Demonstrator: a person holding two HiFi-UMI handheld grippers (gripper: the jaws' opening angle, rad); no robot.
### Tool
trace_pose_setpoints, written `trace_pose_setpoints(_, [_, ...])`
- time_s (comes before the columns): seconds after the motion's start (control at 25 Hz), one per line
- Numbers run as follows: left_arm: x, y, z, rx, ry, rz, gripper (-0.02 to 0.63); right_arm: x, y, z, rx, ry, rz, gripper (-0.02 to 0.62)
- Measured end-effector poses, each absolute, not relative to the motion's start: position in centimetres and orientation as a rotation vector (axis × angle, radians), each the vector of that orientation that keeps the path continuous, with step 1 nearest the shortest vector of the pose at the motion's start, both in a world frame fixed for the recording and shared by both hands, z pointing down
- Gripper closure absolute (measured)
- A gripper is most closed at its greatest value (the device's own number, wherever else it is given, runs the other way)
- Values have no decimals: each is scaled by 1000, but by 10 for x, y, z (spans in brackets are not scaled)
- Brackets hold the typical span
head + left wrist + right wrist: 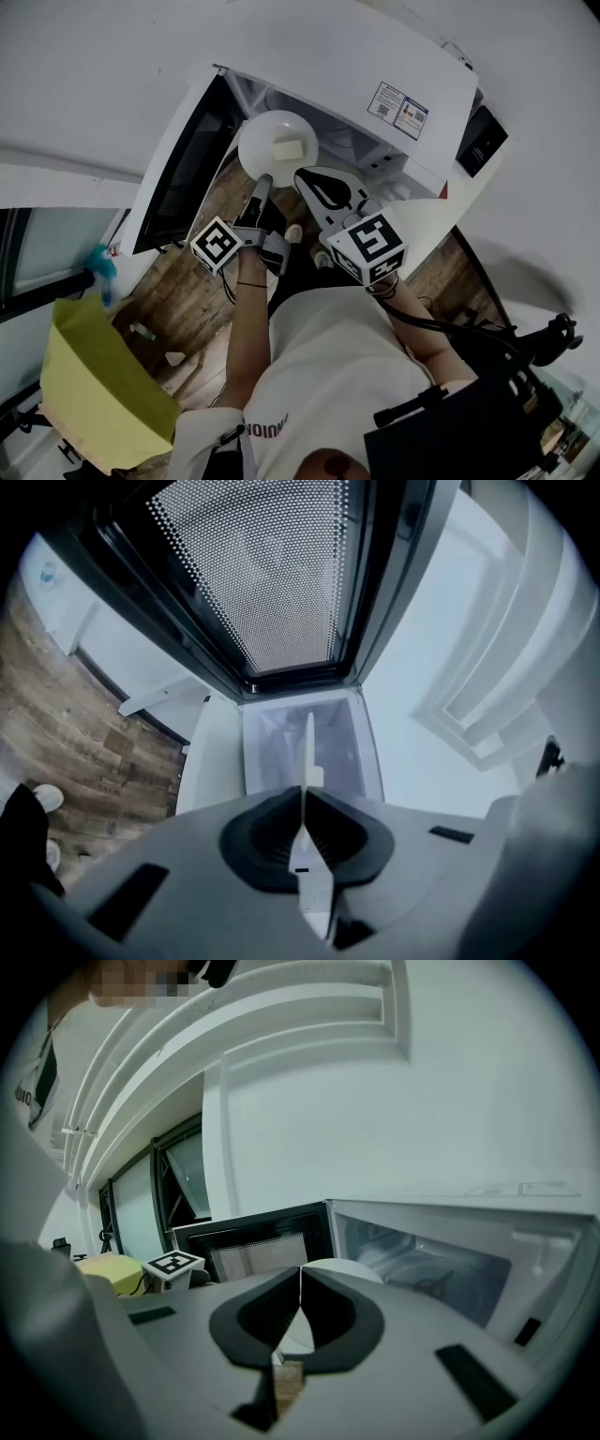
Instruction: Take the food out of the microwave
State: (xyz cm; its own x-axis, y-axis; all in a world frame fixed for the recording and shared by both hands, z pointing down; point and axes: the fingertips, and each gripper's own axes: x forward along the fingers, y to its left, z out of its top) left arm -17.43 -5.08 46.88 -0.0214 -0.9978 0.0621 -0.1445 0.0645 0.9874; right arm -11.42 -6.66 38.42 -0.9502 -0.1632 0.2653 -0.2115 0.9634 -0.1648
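The left gripper (263,181) is clamped on the near rim of the round white plate (258,139), with the jaws pinched down to the rim's thickness. Its own view shows the plate edge-on btwn the pads. The pale yellow square of food (287,148) sits near the middle of the plate. The plate hangs at the mouth of the white microwave (394,56), beside the black mesh-window door (186,173), which stands open. Can't tell if the far rim is fully clear of the cavity. The right gripper (305,176) is just beside the plate's right edge, jaws together w/ nothing btwn them, and not touching the plate as far as I can see.

Risks, my read:
- It's a one-sided pinch on a smooth rim, so plate + food cantilever off 2 small pads. Any jerk or wrist roll and the plate prob pivots in the pads or slips out. The brown wood-plank floor (187,300) is well below, so a drop = broken plate and lost food.
- The food is loose. If the far side tilts down, it slides off.
- The door is close on the left and the cavity frame on the right, so a sideways pull could clip the rim and knock the grip loose.
- The right gripper gives no support as it stands. W/o it under or on the opposite rim there's no backup.
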Motion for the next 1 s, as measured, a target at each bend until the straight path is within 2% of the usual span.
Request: trace_pose_setpoints(1.0, [-171,-25,451,1251,-1366,-1189,580,-122,-44,382,146,-2870,247,574])
